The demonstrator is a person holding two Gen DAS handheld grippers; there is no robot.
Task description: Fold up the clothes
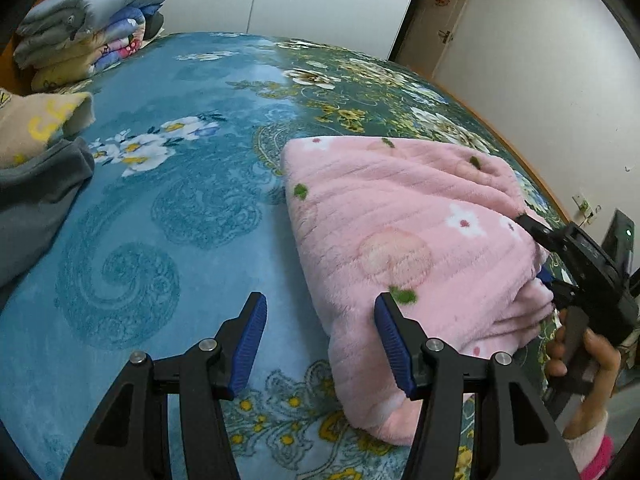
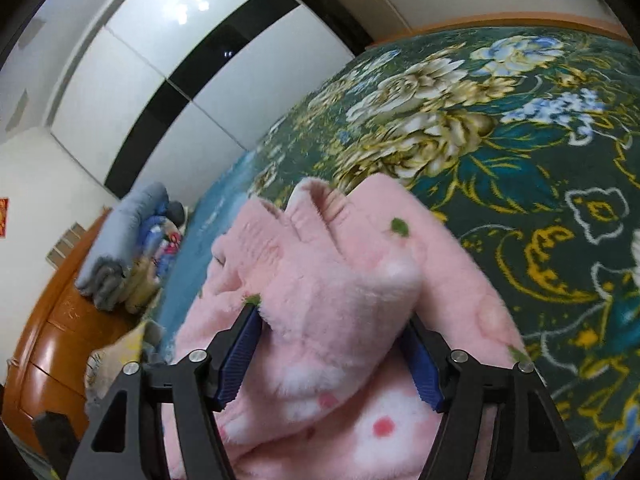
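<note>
Right wrist: right gripper (image 2: 332,356) clamping thick pink fleece garment (image 2: 320,288) between jaws, mid-fold. Left gripper (image 1: 320,344) half open, empty, garment beside one jaw. Next, probably carrying fold across.

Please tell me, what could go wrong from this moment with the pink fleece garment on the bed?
1. The right gripper pinches a thick bunch of the pink fleece garment; several loose layers stick out beyond the jaws, so some may slip and spoil the fold.
2. The left gripper is open with nothing between its jaws, one pad beside the garment's edge; pulling from the right alone may drag the bundle across the bedspread.
</note>
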